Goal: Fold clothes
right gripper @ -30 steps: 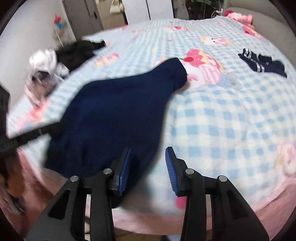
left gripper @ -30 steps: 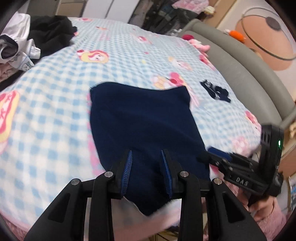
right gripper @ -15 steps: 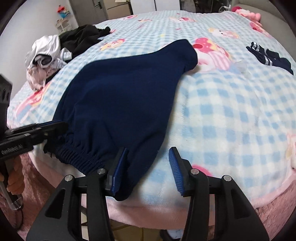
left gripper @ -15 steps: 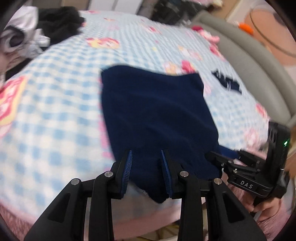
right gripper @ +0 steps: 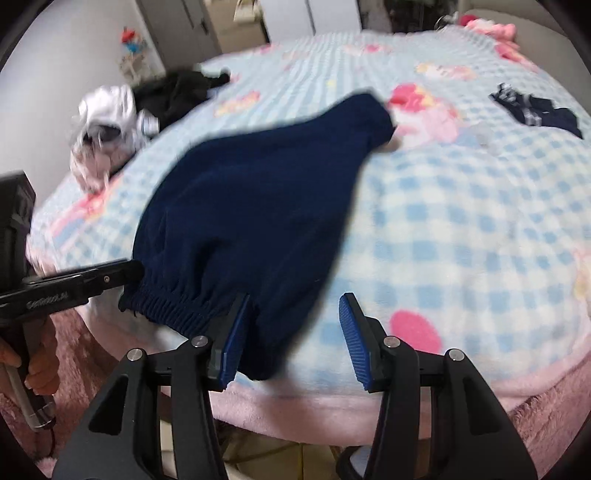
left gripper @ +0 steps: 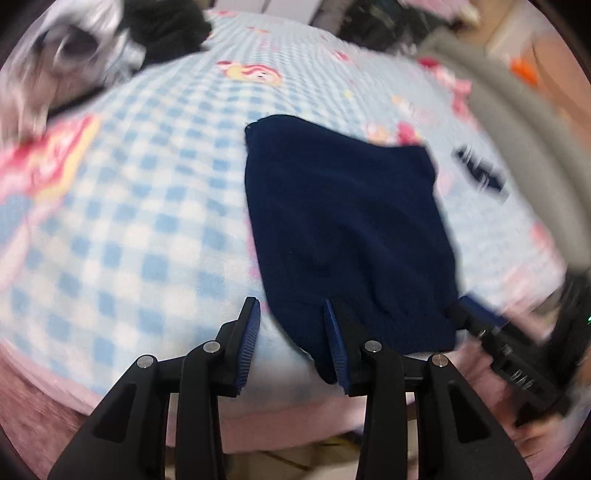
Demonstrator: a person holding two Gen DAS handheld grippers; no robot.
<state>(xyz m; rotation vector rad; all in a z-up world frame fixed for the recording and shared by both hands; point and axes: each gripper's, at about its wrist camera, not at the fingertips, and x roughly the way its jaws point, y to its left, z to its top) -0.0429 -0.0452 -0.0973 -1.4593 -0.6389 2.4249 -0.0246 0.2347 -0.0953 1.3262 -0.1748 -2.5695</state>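
We see navy garment (left gripper: 347,229) flat at frame centre on checked blanket (left gripper: 147,221), left gripper (left gripper: 293,347) and right gripper (right gripper: 293,336) both opening, released, its hem between their jaws.

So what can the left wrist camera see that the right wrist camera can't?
Only the left wrist view shows the grey curved bed edge and an orange thing behind it.

Only the right wrist view shows the navy garment's gathered elastic band, the grey door and a small red and blue toy by the wall.

Both show the navy garment on the checked blanket, the white and black clothes pile, the small dark striped piece, and the other hand-held gripper beside the cloth.
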